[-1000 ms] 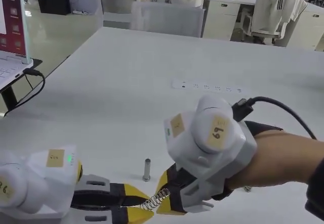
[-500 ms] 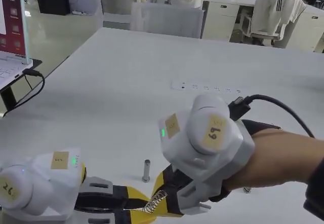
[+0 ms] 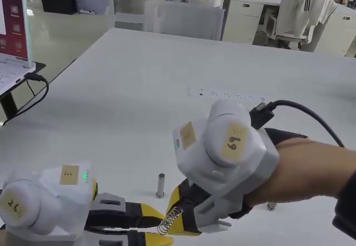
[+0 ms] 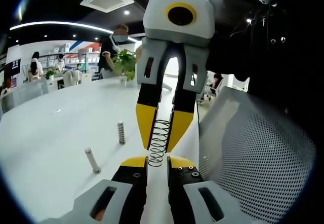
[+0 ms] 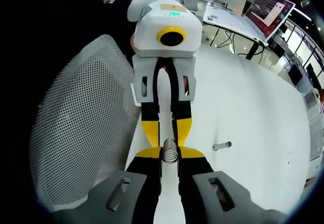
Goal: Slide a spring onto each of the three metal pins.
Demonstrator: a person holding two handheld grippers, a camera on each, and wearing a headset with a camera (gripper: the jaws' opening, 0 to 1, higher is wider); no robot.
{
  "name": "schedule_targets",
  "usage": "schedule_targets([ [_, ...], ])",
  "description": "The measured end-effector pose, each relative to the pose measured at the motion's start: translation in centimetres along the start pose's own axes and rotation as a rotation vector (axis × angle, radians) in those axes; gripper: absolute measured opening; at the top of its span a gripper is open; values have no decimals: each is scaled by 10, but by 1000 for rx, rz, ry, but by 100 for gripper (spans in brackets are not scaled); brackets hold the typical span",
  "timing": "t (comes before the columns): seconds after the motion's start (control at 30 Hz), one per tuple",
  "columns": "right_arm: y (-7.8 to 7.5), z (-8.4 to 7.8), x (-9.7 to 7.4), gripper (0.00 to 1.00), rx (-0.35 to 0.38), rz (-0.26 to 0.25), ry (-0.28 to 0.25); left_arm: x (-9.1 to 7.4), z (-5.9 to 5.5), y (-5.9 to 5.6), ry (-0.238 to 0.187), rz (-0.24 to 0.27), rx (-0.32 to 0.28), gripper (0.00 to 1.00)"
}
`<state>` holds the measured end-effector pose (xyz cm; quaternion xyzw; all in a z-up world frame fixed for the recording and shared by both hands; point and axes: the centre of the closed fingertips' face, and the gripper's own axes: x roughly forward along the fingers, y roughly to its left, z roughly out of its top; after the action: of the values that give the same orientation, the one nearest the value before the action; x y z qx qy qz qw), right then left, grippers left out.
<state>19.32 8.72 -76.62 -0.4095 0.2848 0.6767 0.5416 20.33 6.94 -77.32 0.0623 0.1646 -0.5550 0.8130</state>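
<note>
**A:** Where is the spring?

**B:** The spring (image 4: 159,138) is held in the air just on the person's side of the bare pin (image 3: 161,185). It is close to the pin but apart from it, above the white surface (image 3: 139,101).

**A:** And how does it lie?

**B:** It is slanted, nearer lying than standing, with its long axis running from one claw to the other. The bare pin stands upright, so neither end of the coil faces the pin's top. I'd judge the next move needs the spring tipped upright and carried over that top.

**A:** And the claws?

**B:** The left claw (image 4: 157,162) is narrow, and its tips pinch one end of the spring. The right claw (image 5: 169,154) meets it nose to nose and is also narrow, with the other end between its jaws. Both grip the same spring.

**A:** Which is nearer the bare pin?

**B:** There is little to choose, since both sets of tips meet just before it. The right claw looks to have more of the coil, so it probably does the carrying.

**A:** Anything else?

**B:** Past the bare pin from the left claw stands a sprung pin (image 4: 121,132), already wearing its coil.
</note>
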Motion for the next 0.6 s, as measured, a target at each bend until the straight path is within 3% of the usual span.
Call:
schedule_targets([
  [0.6,-7,-7,-3,9,6,-15,24,-5,-4,10,-12,49,-28,29],
])
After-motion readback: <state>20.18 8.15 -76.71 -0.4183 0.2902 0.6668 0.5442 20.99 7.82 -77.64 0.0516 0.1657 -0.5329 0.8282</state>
